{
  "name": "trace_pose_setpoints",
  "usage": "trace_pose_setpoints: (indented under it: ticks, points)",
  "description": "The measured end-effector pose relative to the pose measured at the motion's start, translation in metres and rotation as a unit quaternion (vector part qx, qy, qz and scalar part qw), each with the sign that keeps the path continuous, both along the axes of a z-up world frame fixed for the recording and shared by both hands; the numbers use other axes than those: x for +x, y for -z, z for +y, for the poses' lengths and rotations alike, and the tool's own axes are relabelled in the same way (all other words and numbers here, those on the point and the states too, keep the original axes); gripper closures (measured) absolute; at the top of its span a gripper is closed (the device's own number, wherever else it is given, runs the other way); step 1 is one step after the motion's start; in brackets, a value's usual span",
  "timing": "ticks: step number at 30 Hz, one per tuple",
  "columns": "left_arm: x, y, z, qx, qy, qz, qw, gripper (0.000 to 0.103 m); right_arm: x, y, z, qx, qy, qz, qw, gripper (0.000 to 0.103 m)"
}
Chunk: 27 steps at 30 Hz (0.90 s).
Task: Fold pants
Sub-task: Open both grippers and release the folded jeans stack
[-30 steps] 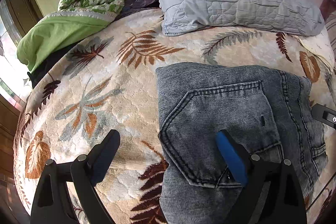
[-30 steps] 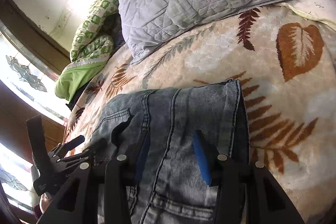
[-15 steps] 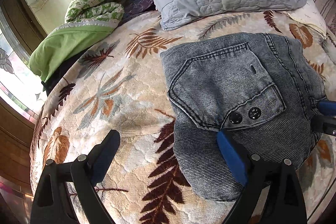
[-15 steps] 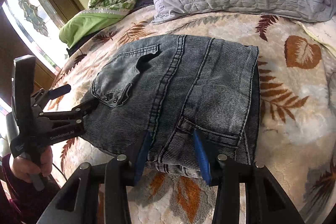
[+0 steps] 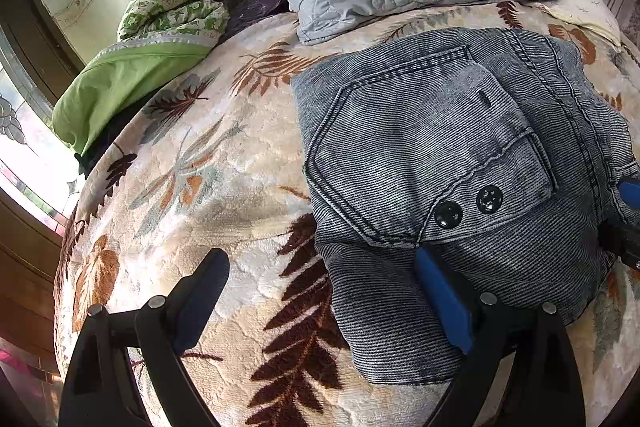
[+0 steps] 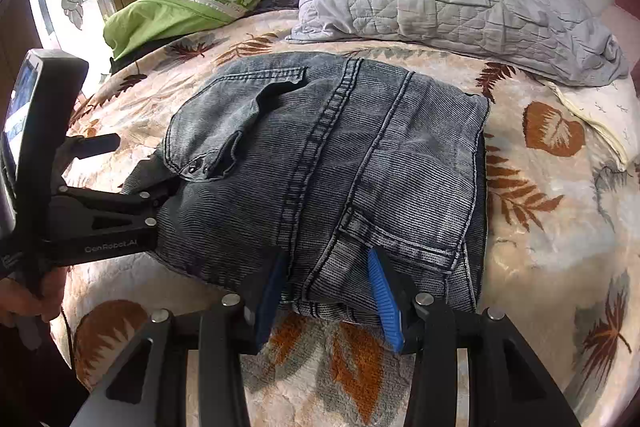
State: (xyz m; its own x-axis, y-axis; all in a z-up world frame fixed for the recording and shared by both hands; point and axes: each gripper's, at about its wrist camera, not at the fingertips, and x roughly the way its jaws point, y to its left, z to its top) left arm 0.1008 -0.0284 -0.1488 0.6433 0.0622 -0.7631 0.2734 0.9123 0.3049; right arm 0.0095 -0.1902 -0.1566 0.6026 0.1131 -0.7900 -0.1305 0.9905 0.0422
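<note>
Folding is looking finished: pants (image 6: pixel 320 163) are lying bundled at frame centre, both grippers — left gripper (image 5: pixel 320 291), right gripper (image 6: pixel 326 287) — spreading empty fingers; next, withdrawing

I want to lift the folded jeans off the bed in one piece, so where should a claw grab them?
Grip the folded jeans at the thick near edge by the waistband, coming low from the near side over the blanket. There the layers stack and sit raised, right before the open right claw.

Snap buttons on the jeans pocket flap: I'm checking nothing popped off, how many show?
2: both snap buttons sit side by side on the pocket flap of the folded jeans. Others may be hidden.
</note>
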Motion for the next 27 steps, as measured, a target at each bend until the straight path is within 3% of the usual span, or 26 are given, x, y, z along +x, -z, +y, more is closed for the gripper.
trace_pose_setpoints:
  ticks: [5,13,17,20,22,27]
  points:
    - [-0.005,-0.003,0.005,-0.025,-0.026,-0.007,0.9993,0.009,-0.002,0.002,0.002,-0.004,0.011,-0.017,1.000,0.056]
    - [-0.022,-0.010,0.004,-0.024,-0.042,-0.032,0.9983,0.009,-0.007,0.003,0.003,0.002,0.022,-0.030,0.999,0.056]
    - [-0.023,-0.014,0.005,-0.026,-0.037,-0.021,0.9987,0.009,-0.007,-0.002,0.002,0.007,0.030,-0.022,0.999,0.055]
    - [-0.021,-0.013,0.008,-0.036,-0.042,-0.014,0.9984,0.008,-0.005,-0.009,-0.007,0.047,0.032,-0.007,0.998,0.047]
    - [-0.019,-0.012,0.008,-0.031,-0.047,-0.016,0.9983,0.002,-0.006,-0.014,-0.012,0.064,0.036,-0.010,0.997,0.047]
    - [-0.016,-0.009,0.008,-0.029,-0.050,-0.016,0.9982,0.000,-0.002,-0.009,-0.009,0.048,0.033,0.005,0.998,0.046]
